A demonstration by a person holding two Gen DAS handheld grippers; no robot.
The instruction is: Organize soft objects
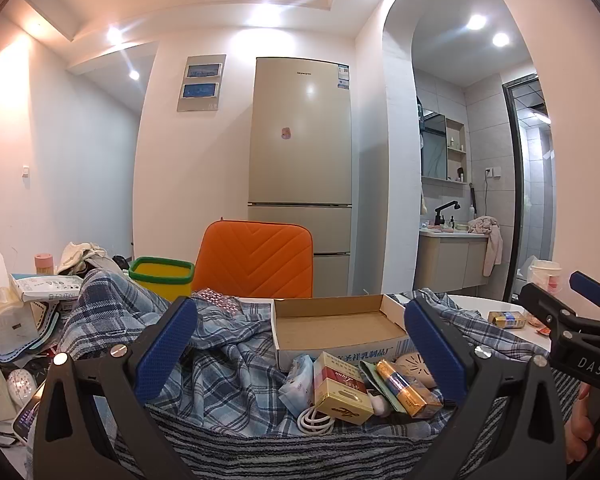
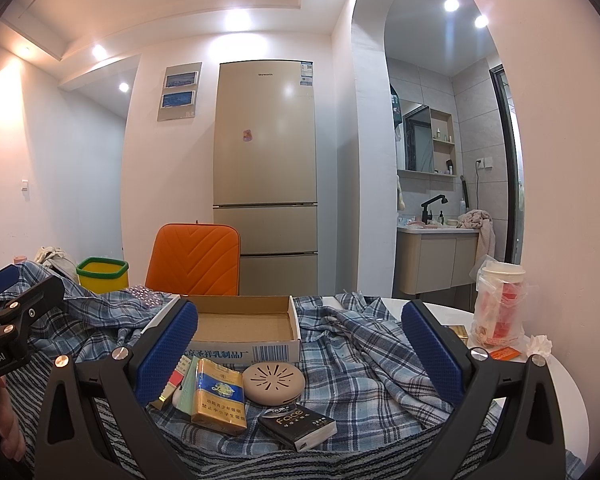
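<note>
A blue plaid shirt (image 1: 228, 364) lies crumpled across the table, also in the right wrist view (image 2: 364, 356). A grey striped cloth (image 1: 284, 448) lies under it at the near edge (image 2: 260, 464). My left gripper (image 1: 300, 344) is open and empty above the shirt, with small items between its fingers. My right gripper (image 2: 300, 344) is open and empty above the shirt; it also shows at the right of the left wrist view (image 1: 560, 300). The left gripper shows at the left of the right wrist view (image 2: 16, 292).
An open cardboard box (image 1: 336, 328) sits on the shirt. Cigarette packs (image 2: 220, 396), a round beige case (image 2: 276, 378), a black packet (image 2: 298, 426) and a white cable (image 1: 316, 420) lie on it. A yellow bin (image 1: 162, 276), orange chair (image 1: 256, 260), tissue box (image 1: 4, 312) and bagged cup (image 2: 498, 304) stand around.
</note>
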